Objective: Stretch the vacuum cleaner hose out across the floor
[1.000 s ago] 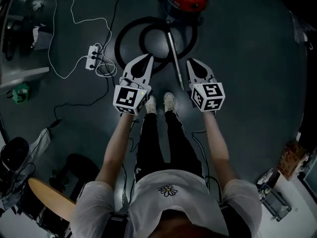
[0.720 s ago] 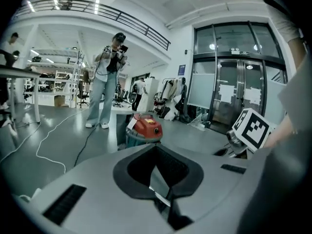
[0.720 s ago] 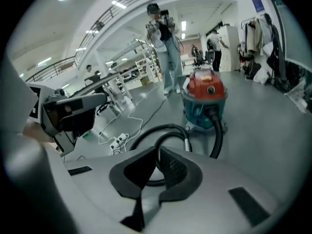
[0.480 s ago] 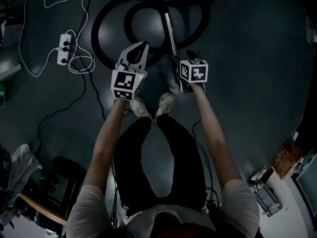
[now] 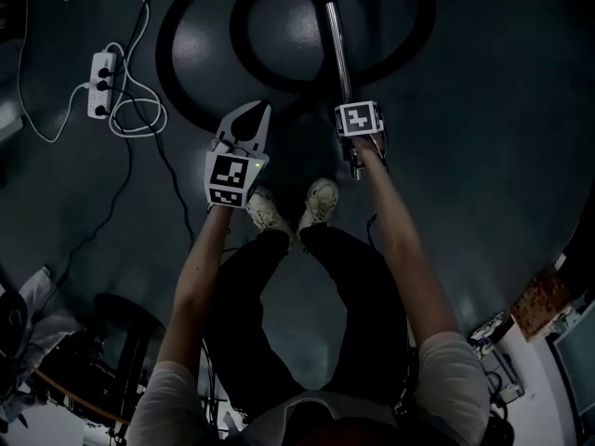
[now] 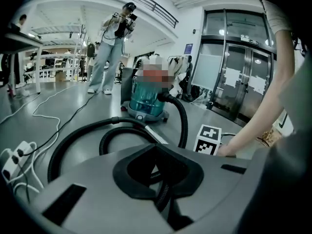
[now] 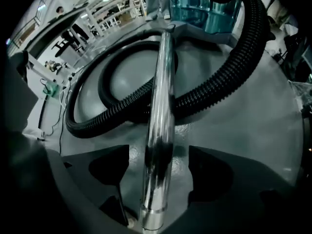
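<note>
— Head view first: where's the vacuum hose (image 5: 167,54)?
— Coiled in loops on the floor (image 5: 483,110), ahead of the person's shoes (image 5: 321,198). Its metal wand (image 5: 337,40) lies across the coil.
— And the claws?
— Left claw (image 5: 251,117) is clenched on nothing, beside the loops. Right claw (image 7: 159,172) points down. It has just been opening and straddles the wand, pads clear of it.

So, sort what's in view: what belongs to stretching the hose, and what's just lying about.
Job: vacuum cleaner hose, metal wand, vacuum cleaner.
Lying about: power strip, standing person in the background.
</note>
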Action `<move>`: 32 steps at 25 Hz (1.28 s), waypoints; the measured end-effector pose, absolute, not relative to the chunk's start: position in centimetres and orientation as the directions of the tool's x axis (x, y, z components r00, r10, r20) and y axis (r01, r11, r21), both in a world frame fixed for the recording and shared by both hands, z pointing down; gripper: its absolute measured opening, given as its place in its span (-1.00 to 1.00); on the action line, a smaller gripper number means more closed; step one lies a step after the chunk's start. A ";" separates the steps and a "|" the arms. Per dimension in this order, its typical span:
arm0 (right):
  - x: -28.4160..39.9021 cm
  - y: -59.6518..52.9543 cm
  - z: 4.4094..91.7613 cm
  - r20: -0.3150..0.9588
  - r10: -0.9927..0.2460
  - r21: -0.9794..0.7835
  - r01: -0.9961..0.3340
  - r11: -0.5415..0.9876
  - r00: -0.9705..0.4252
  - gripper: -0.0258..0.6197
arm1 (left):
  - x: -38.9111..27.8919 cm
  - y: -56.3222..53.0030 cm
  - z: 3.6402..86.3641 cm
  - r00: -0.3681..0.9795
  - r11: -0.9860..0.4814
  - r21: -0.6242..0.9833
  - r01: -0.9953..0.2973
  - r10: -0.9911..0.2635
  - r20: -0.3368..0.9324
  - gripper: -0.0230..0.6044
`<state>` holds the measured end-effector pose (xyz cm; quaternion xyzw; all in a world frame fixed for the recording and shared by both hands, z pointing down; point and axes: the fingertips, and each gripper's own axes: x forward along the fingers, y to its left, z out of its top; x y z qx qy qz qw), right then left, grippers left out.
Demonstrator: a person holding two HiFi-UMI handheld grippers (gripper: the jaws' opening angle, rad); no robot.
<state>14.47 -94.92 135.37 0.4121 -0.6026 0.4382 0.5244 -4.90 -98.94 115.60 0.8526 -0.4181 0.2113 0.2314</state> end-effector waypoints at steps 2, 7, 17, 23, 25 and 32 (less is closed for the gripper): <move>14.2 -93.0 137.2 0.994 0.091 -0.095 -0.935 0.341 -0.068 0.29 | -5.0 -98.9 116.1 0.562 -0.543 0.220 -0.810 -0.613 0.555 -0.91; 14.8 -91.7 137.8 0.978 0.207 -0.062 -0.896 0.440 0.034 -0.29 | -5.7 -99.8 115.3 0.550 -0.528 0.222 -0.820 -0.618 0.562 -0.91; 14.1 -98.1 113.9 0.993 -0.117 0.023 -0.912 0.409 -0.027 -0.36 | -8.5 -101.2 94.5 0.514 -0.527 0.134 -0.839 -0.688 0.511 -0.91; 16.6 -105.9 90.4 0.922 -0.364 0.362 -0.625 0.692 0.132 -0.37 | -8.7 -106.3 73.2 0.507 -0.576 -0.085 -0.813 -0.772 0.383 -0.90; 17.3 -105.9 81.7 0.870 -0.465 0.488 -0.433 0.758 0.166 -0.37 | -8.6 -105.6 66.0 0.524 -0.593 -0.136 -0.794 -0.780 0.340 -0.90; 14.6 -107.5 54.3 0.623 -0.779 0.761 0.181 0.623 0.066 -0.37 | -6.8 -102.7 47.3 0.705 -0.735 -0.297 -0.610 -0.674 0.219 -0.06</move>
